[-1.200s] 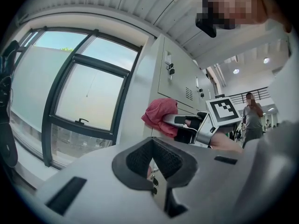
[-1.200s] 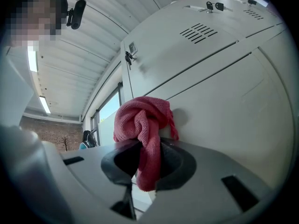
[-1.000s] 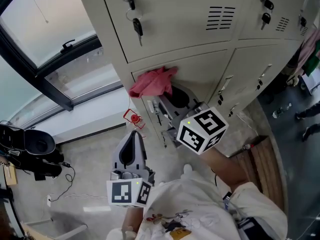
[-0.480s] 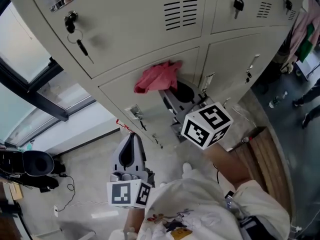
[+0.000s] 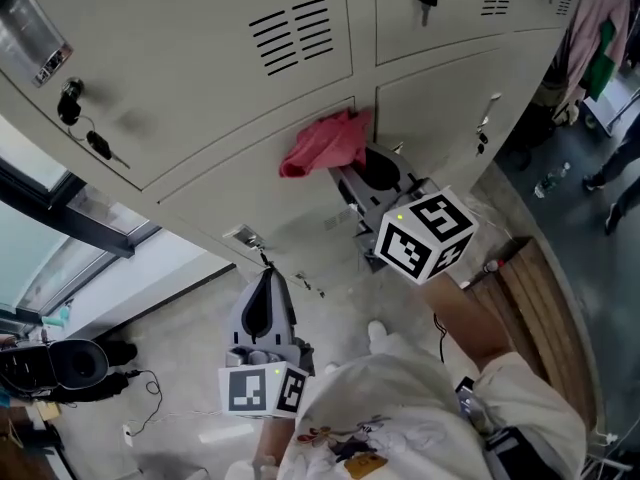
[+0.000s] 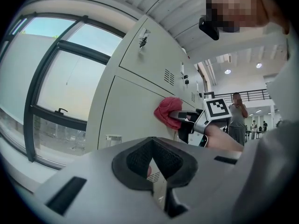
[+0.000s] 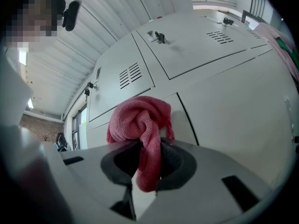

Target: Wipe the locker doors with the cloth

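Change: cloth point(image 5: 325, 143) and right gripper point(image 5: 348, 173) have slid across the lower locker door point(image 5: 230, 218), from near its left edge a second ago to just beside its right seam.
Left gripper point(image 5: 262, 288): at 6 o'clock in the head view, low, close to the person's white shirt point(image 5: 390, 418). It points at the lockers and is well apart from them. Jaws drawn together with nothing between them in its own view point(image 6: 152, 171).
Right gripper, own view point(image 7: 145, 167): clamped on the pink cloth point(image 7: 140, 125). One fold hangs down between the jaws and the bunched part bulges out ahead.
Cloth position: 12 o'clock of head-view centre, pressed on the lower door just under its top edge.
Wooden slats point(image 5: 530, 298): 4 o'clock, on the floor by the lockers.
Keys point(image 5: 98, 145): 10 o'clock, hanging from a lock on the upper door.
Window point(image 5: 60, 258): 9 o'clock, dark frame, left of the lockers.
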`<state>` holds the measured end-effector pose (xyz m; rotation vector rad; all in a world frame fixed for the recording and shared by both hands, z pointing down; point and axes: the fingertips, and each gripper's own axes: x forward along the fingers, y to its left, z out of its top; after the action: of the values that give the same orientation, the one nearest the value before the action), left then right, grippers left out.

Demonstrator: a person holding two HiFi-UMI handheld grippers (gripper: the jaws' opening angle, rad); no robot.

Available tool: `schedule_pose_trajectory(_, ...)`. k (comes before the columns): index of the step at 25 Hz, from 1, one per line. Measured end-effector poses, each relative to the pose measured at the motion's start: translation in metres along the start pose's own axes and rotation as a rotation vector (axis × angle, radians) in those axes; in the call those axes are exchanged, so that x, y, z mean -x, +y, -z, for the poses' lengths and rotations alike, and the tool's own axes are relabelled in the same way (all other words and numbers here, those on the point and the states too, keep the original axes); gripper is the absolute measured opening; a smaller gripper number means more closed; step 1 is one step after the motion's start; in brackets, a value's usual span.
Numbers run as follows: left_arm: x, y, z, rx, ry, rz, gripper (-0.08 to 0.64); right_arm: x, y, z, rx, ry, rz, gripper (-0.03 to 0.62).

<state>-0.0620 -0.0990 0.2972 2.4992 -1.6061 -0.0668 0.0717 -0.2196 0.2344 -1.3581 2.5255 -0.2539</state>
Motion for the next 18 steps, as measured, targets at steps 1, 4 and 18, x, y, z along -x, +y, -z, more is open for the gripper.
schedule_pose_trajectory(1, -0.002, -0.001, 0.001, 0.0, 0.002, 0.002, 0.002, 0.001, -0.003, 0.0, 0.002, 0.0, 0.003, 0.077)
schedule_pose_trajectory(4, -0.006, -0.004, 0.003, 0.002, 0.008, 0.007, 0.002, 0.004, -0.01, 0.0, 0.005, 0.006, 0.014, 0.077)
schedule_pose_trajectory(18, -0.009, -0.007, 0.016, 0.014, 0.043, 0.017, 0.002, 0.014, -0.03, 0.034, 0.009, 0.078, 0.068, 0.077)
